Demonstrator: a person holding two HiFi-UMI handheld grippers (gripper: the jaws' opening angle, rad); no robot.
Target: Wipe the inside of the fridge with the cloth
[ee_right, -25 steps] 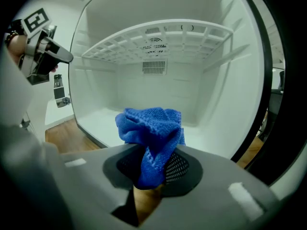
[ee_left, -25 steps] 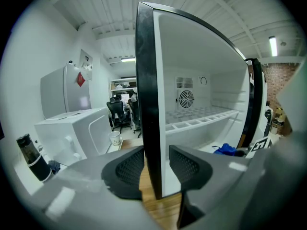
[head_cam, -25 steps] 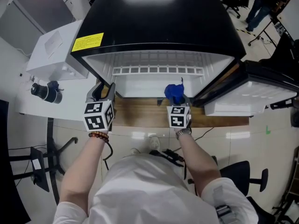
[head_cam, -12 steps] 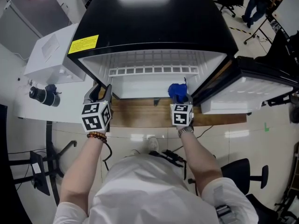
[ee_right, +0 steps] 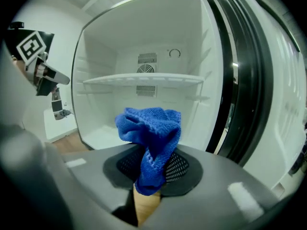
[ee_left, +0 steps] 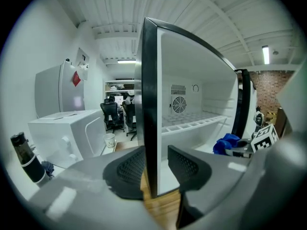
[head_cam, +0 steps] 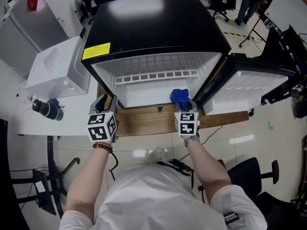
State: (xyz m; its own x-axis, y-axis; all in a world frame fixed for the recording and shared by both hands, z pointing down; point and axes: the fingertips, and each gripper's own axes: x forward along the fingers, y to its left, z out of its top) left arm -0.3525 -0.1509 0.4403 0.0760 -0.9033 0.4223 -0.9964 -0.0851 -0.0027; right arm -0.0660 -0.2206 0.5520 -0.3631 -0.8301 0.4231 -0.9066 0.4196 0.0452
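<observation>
left claw (ee_left: 156, 166) out front, tipped a little down, jaws just closing around the fridge wall edge (ee_left: 149, 104), small gap at one pad | right claw (ee_right: 152, 170) alongside, jaws pinched tight on the cloth (ee_right: 152, 128) | both forearms (head_cam: 88, 176) stretched forward, side by side

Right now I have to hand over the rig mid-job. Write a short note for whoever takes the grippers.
Left gripper: open, jaws just been closing, straddling the front edge of the fridge's left side wall; a gap shows at one pad.
Right gripper: shut on the blue cloth, held at the mouth of the fridge, apparently touching nothing inside.
Done: fridge door swung open to the right, cloth in hand.
Left: wipe the inside, including floor, walls and shelf.
</observation>
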